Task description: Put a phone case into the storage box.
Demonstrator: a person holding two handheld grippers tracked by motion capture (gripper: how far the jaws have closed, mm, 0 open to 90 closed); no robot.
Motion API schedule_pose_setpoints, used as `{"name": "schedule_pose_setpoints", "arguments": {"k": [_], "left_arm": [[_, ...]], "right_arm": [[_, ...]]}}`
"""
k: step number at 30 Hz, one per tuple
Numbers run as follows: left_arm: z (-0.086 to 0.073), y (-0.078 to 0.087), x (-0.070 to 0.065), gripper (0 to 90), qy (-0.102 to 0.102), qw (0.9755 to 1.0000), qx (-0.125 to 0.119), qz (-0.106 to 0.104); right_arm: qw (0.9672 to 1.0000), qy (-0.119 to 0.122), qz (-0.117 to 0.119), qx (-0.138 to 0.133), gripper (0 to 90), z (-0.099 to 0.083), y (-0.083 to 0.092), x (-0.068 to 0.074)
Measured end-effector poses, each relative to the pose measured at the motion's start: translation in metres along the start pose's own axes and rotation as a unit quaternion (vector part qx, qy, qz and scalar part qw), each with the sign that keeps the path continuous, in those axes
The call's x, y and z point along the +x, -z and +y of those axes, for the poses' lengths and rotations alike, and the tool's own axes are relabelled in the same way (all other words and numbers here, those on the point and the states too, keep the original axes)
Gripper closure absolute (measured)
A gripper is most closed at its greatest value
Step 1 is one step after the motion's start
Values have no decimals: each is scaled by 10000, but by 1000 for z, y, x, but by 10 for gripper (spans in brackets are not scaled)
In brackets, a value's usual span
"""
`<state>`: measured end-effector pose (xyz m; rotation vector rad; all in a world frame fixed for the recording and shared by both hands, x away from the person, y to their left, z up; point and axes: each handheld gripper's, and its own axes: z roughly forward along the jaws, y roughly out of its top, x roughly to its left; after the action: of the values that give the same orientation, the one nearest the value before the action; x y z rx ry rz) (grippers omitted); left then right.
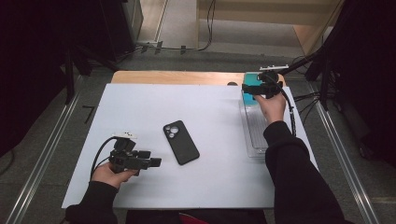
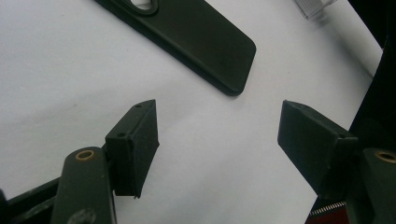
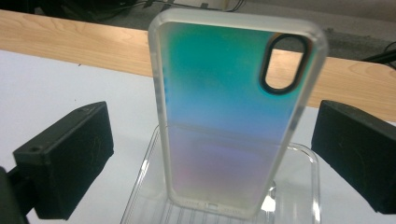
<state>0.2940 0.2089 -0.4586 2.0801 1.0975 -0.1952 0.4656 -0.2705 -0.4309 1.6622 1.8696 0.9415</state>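
White sheet [image 1: 140, 116] over a wooden table: at its far right a clear tray [image 1: 254, 135] holds an iridescent case [image 3: 229, 121], standing upright against the tray's far end. The right gripper [image 1: 259, 87] frames it, jaws spread wide, pads off both edges. The case looks light, thin, flexible and slick; its frosted side rims offer the surest hold. The tray walls hem in its foot. A black phone [image 1: 181, 142] lies mid-sheet, just beyond the left gripper [image 1: 152, 162], which is open and empty.
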Motion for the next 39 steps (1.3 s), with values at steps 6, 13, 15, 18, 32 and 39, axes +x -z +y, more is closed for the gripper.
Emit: {"name": "schedule_pose_setpoints", "arguments": {"k": [6,13,15,18,32,39], "left_arm": [[1,0,-1,287,-17,10000,-14,14],[2,1,-1,287,-50,10000,-3,6],[3,0,-2,287,-28,10000,-15,0],[4,0,-2,286,-36,10000,-8,-17],[8,2,-2,286,-132,9999,-42,-65],[8,3,-6,286,-176,9997,-52,-129]], "right_arm": [[10000,10,-39,-19,0,-3,16,4],[9994,-28,330,-75,0,-15,41,15],[9991,43,407,-85,0,-20,46,19],[9981,94,609,-23,0,-27,52,25],[9925,301,1188,32,0,-49,85,48],[9855,511,1607,200,0,-63,99,66]]}}
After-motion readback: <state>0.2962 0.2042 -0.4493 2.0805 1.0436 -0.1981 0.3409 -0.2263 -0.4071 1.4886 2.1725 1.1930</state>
